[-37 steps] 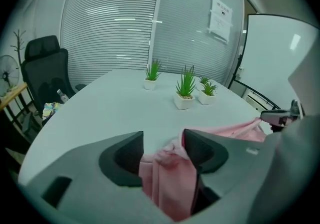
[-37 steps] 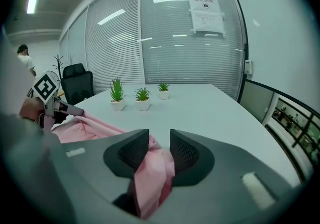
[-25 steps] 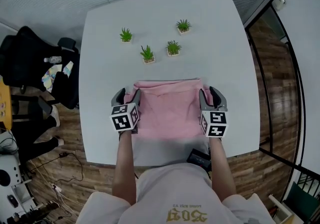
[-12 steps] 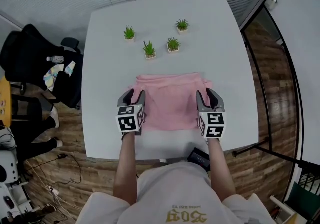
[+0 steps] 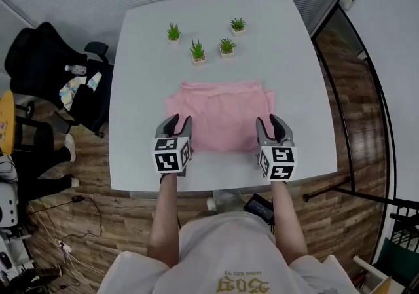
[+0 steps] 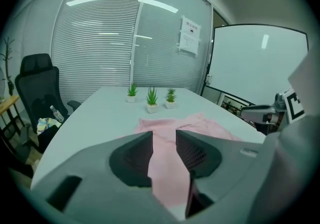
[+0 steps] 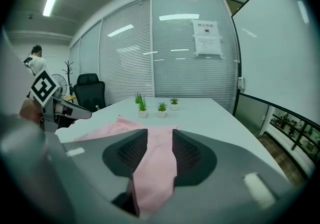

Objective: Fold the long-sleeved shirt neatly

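The pink long-sleeved shirt (image 5: pixel 219 112) lies partly folded in the middle of the white table (image 5: pixel 141 76). My left gripper (image 5: pixel 178 122) is at the shirt's near left corner. Its jaws are closing, and pink cloth (image 6: pixel 200 123) fills the gap between them in the left gripper view (image 6: pixel 164 140). My right gripper (image 5: pixel 270 122) is at the near right corner, shut on a strip of the shirt (image 7: pixel 107 128) that runs between its jaws (image 7: pixel 156 140). Both grippers point away from me, tilted down over the shirt's near edge.
Several small potted plants (image 5: pixel 197 52) stand in a cluster at the table's far side, beyond the shirt. A black office chair (image 5: pixel 46 70) with things on it stands left of the table. A glass wall and a whiteboard lie beyond. A dark object (image 5: pixel 262 207) sits below the near edge.
Both grippers have drawn back toward the table's near edge and risen a little, with the shirt's near corners in them. The left jaws have narrowed onto the cloth.
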`<state>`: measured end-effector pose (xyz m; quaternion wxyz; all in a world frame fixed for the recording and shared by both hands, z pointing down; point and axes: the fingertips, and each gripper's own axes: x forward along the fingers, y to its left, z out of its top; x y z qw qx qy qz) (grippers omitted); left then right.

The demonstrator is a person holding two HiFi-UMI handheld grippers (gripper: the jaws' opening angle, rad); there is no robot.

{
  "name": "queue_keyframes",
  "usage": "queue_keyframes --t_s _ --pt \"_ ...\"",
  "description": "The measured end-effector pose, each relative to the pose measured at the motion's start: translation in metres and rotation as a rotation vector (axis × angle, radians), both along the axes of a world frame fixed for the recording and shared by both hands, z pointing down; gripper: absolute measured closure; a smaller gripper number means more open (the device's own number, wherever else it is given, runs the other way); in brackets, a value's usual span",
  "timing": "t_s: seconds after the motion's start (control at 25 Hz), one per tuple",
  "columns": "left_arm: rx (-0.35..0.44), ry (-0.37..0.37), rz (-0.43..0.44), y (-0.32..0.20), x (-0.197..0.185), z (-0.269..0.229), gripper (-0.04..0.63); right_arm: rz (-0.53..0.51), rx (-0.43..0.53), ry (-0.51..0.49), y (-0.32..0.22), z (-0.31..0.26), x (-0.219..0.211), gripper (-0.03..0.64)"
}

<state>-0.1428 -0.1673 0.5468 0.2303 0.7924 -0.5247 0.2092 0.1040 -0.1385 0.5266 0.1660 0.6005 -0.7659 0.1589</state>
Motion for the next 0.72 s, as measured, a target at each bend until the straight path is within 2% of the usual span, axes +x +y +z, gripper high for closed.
queue_keyframes --t_s 0.24,0.4,0.6,0.72 --pt "0.049 0.003 0.025 0.040 -0.003 -0.021 0.460 -0.004 0.034 -0.007 0.037 -0.019 -0.007 0.459" --pt "0.086 0.033 0.027 0.056 0.001 -0.038 0.486 -0.017 0.053 -0.025 0.060 -0.030 -0.012 0.459" --pt "0.157 0.014 0.036 0.078 0.003 -0.059 0.531 -0.027 0.073 -0.039 0.087 -0.042 -0.015 0.462" --pt "0.176 0.034 0.040 0.092 0.004 -0.067 0.540 -0.032 0.079 -0.040 0.099 -0.046 -0.018 0.463"
